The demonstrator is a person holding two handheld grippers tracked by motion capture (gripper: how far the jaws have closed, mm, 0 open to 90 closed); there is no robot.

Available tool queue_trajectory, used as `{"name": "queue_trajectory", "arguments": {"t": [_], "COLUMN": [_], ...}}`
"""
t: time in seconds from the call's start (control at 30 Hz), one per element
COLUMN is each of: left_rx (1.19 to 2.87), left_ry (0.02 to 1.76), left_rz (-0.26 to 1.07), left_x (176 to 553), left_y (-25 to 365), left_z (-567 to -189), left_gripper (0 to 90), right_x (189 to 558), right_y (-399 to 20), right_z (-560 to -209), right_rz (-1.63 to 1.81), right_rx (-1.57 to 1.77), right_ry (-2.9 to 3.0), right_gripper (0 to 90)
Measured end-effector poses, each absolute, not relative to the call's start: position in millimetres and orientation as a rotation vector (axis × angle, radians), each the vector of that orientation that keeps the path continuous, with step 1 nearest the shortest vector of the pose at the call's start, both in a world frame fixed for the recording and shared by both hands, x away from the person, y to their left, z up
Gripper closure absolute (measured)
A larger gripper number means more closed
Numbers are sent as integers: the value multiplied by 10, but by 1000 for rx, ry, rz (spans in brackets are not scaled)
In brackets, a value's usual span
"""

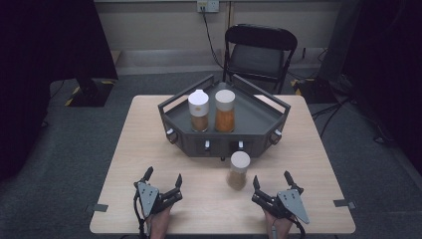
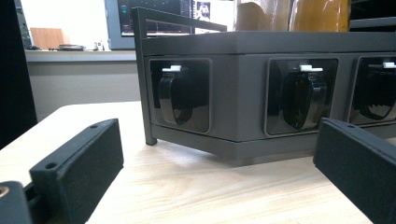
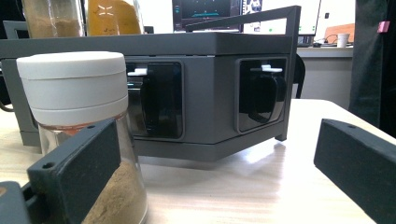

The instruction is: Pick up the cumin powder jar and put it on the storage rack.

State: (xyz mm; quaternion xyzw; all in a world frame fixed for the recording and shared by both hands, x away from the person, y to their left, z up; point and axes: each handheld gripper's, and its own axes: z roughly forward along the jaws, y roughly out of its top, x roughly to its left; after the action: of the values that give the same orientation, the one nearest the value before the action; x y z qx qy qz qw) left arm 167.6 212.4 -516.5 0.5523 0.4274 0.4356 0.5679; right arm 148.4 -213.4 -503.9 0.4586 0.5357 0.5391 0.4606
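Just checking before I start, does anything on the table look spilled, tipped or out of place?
Nothing spilled or tipped. One spice jar stands upright on the table in front of the rack, apart from the two jars inside.

A clear spice jar (image 1: 239, 171) with a white round lid is seen standing upright on the wooden table, just in front of the dark grey rack and apart from it. It is partly filled with brown powder. In the right gripper view the jar (image 3: 79, 121) is found close behind the left jaw, untouched.
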Motion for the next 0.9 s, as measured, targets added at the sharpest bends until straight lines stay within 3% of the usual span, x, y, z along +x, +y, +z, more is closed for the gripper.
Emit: {"name": "queue_trajectory", "arguments": {"t": [0.9], "left_rx": [1297], "left_ry": [1004], "left_rz": [1023], "left_x": [1676], "left_y": [2123], "left_z": [-5165], "left_gripper": [12], "right_x": [1424], "right_y": [-2102], "right_z": [-4688], "right_rz": [1425], "right_rx": [1071], "right_ry": [1346], "right_gripper": [0]}}
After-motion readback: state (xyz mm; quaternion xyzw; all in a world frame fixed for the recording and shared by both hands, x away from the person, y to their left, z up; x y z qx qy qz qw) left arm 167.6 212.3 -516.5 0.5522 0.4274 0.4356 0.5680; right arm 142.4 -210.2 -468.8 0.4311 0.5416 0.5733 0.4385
